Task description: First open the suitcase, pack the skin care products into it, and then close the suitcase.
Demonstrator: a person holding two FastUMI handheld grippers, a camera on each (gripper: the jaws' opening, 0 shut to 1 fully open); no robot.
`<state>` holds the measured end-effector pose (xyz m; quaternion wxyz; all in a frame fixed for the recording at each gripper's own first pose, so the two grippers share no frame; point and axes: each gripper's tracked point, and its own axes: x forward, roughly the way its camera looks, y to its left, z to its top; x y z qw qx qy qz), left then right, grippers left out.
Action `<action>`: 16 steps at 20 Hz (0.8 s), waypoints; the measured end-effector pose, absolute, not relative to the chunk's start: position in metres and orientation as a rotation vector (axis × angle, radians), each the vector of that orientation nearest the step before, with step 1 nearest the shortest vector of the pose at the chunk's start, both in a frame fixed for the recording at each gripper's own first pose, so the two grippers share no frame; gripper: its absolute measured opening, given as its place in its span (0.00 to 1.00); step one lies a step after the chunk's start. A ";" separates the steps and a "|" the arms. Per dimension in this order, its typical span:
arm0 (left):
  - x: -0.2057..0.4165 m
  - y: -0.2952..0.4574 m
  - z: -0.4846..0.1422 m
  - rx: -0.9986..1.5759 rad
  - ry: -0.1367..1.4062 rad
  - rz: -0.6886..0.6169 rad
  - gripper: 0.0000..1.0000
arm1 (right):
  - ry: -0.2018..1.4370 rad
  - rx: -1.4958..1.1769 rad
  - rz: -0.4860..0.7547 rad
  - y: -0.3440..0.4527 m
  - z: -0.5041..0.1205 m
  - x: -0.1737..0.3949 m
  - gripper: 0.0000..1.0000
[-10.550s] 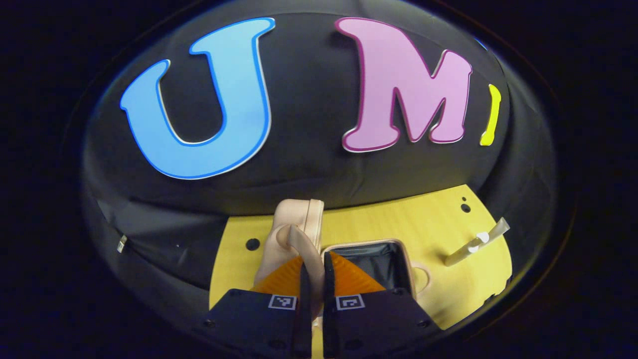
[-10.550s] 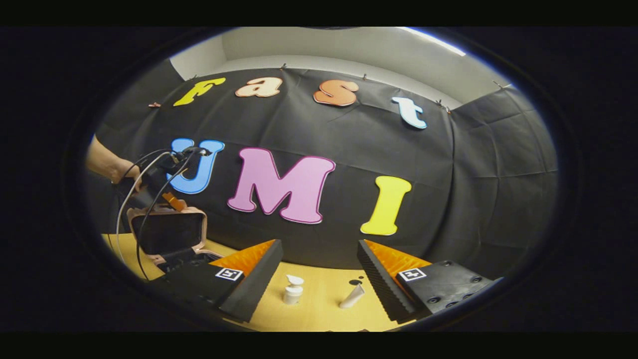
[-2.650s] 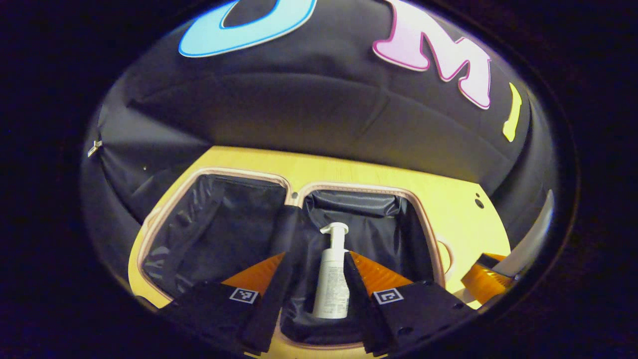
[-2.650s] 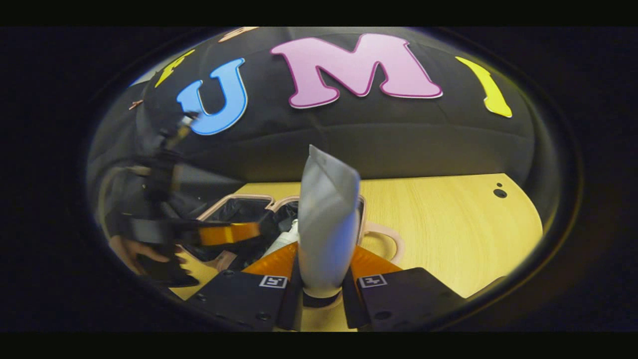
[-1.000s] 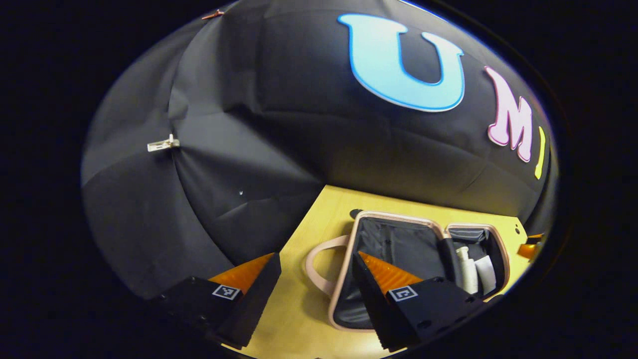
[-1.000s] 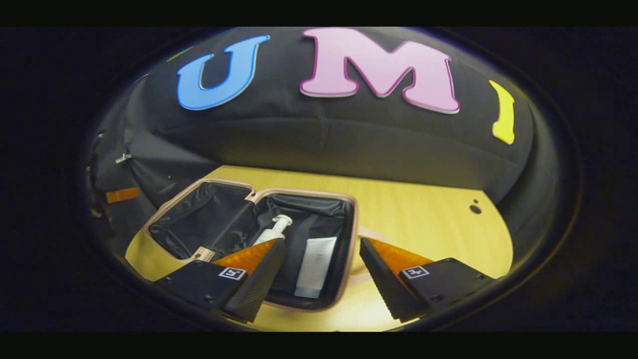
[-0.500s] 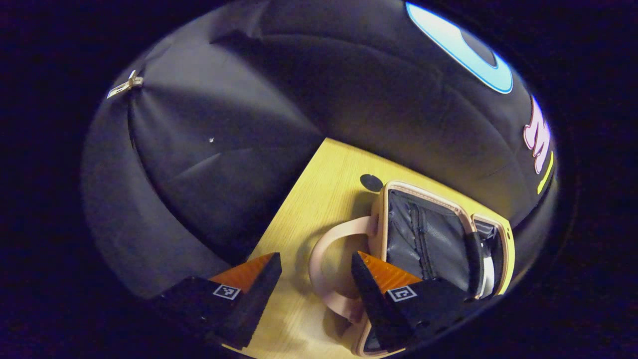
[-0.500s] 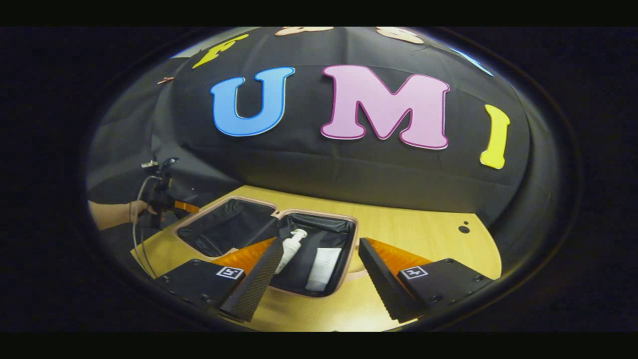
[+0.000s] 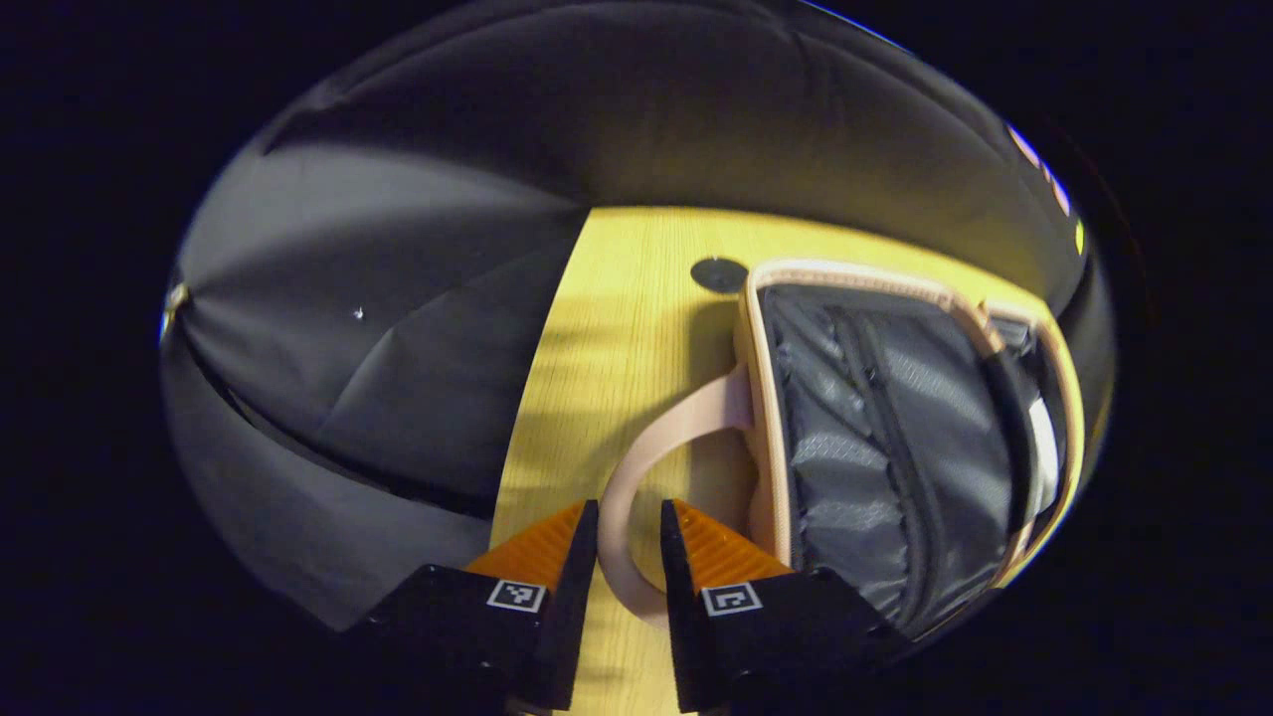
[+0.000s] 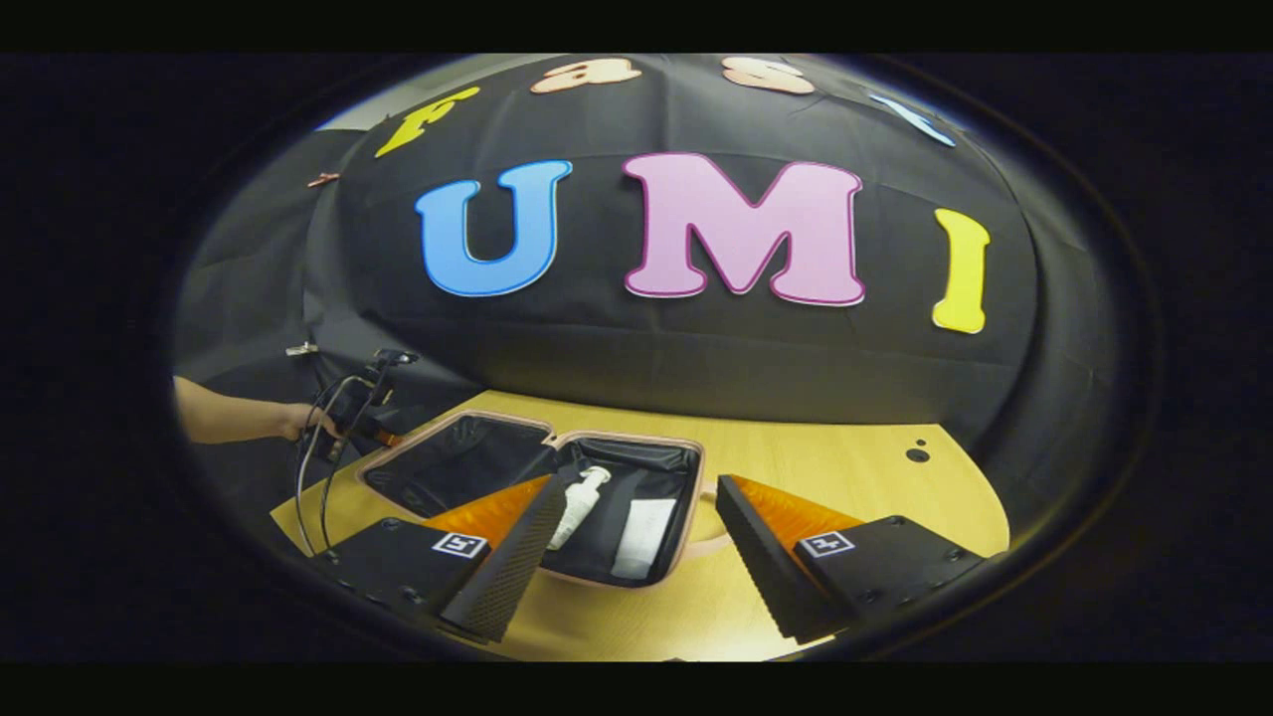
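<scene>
Both products packed now: pump bottle [image 10: 577, 505] and tube [image 10: 641, 537] lie in the suitcase [image 10: 467, 459] on the table [image 10: 845, 477]. Left tool [image 9: 629, 547] just swung in at 9 o'clock, nearly clenched around the handle [image 9: 636, 477] for closing; right tool [image 10: 636, 557] hangs released.

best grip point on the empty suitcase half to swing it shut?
Probably the handle loop on the outer edge of the empty half. It lies flat on the table with its strap thin enough to pinch. Come from the outer side, where the left gripper already straddles it, fingers either side, nearly closed.
</scene>
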<state>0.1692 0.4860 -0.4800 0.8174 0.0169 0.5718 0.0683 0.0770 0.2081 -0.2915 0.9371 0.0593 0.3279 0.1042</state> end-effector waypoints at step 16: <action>0.193 0.494 -0.392 0.269 1.065 0.259 0.10 | 0.670 0.138 0.185 0.171 -0.298 0.064 0.97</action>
